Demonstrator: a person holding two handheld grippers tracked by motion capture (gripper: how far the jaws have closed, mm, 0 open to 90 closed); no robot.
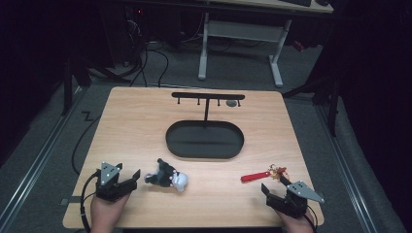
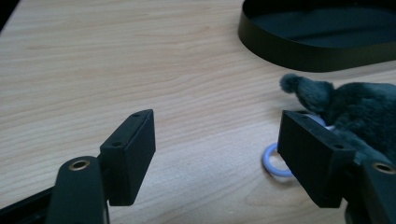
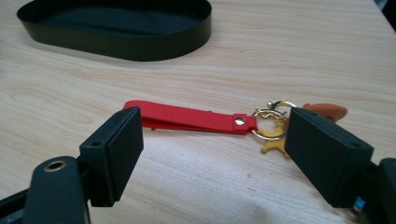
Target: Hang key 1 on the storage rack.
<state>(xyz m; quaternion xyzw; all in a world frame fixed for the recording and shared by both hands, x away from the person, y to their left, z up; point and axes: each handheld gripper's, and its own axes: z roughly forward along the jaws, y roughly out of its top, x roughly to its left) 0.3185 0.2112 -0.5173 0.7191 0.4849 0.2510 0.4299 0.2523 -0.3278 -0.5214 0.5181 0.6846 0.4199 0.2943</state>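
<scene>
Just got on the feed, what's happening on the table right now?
A person holds a gripper in each hand near the front edge of the table. The left gripper is open beside a grey plush keychain; the right gripper is open in front of a red strap keychain. Neither is gripped yet. The black hook stand and its oval tray sit behind them.

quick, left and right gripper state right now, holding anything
Left gripper: open, holding nothing; the grey plush toy lies by one jaw.
Right gripper: open, holding nothing; the red strap keychain lies just ahead.
</scene>
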